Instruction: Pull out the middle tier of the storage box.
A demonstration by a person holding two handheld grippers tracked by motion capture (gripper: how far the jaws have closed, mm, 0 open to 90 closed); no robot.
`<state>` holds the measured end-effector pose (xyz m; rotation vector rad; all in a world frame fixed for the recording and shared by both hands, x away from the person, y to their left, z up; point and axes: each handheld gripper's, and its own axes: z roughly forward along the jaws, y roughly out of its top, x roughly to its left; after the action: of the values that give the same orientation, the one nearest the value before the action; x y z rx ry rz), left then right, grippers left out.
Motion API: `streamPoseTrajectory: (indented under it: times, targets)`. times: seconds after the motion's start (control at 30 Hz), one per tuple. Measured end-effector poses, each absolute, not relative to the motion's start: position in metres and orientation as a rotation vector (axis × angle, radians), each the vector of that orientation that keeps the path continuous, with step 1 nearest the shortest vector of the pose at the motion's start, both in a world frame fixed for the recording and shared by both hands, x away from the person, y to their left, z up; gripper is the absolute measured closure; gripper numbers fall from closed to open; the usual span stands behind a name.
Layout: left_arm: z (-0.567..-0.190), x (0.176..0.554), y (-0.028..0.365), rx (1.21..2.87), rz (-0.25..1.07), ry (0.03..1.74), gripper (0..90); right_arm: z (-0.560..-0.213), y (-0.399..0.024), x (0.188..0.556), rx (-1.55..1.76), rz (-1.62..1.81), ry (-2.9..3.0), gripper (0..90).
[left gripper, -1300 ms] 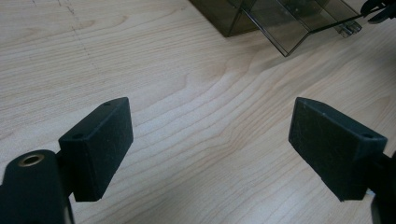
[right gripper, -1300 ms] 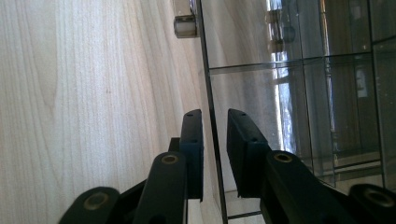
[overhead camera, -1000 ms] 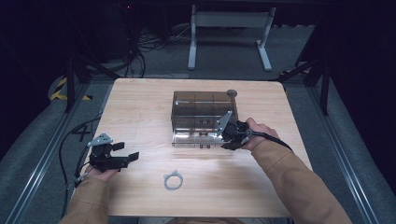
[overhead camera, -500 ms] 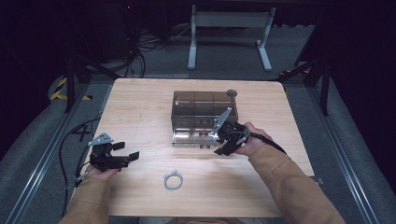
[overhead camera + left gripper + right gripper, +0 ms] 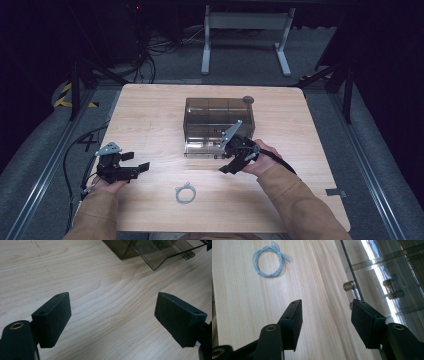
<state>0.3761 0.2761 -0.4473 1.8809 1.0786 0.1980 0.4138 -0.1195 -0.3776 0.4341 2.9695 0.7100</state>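
1. Evidently the work in hand is the clear smoky drawer box (image 5: 219, 125) at the centre of the high view: the right gripper (image 5: 231, 162) sits at the box's lower right edge, beside its front.
2. In the right gripper view the jaws have just been opening and now stand apart with nothing between them; a small clear knob (image 5: 349, 286) on the box front lies just beyond the right-hand jaw, untouched.
3. The left gripper (image 5: 136, 168) rests at the lower left of the high view, well apart from the box, its jaws spread wide over bare table (image 5: 105, 297).
4. A loop of pale blue cord (image 5: 185, 192) lies at the lower middle of the high view, and at the upper left of the right gripper view.
5. My reading: the knob has been let go, so the drawer step looks finished.
6. Next likely calls for swinging the right gripper toward the cord, lowering its open jaws astride the loop, then closing gently.
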Motion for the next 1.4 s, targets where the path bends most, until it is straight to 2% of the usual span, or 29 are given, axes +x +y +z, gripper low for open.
streamPoseTrajectory:
  times: [0.87, 1.4]
  targets:
    - [-0.447, 0.377, 0.276, 1.879, 0.196, 1.075, 14.7, -0.399, -0.081, 0.390, 0.435, 0.984, 2.863, 43.7]
    - [-0.447, 0.377, 0.275, 1.878, 0.197, 1.072, 14.7, -0.414, -0.063, 0.384, 0.466, 1.036, 2.909, 45.7]
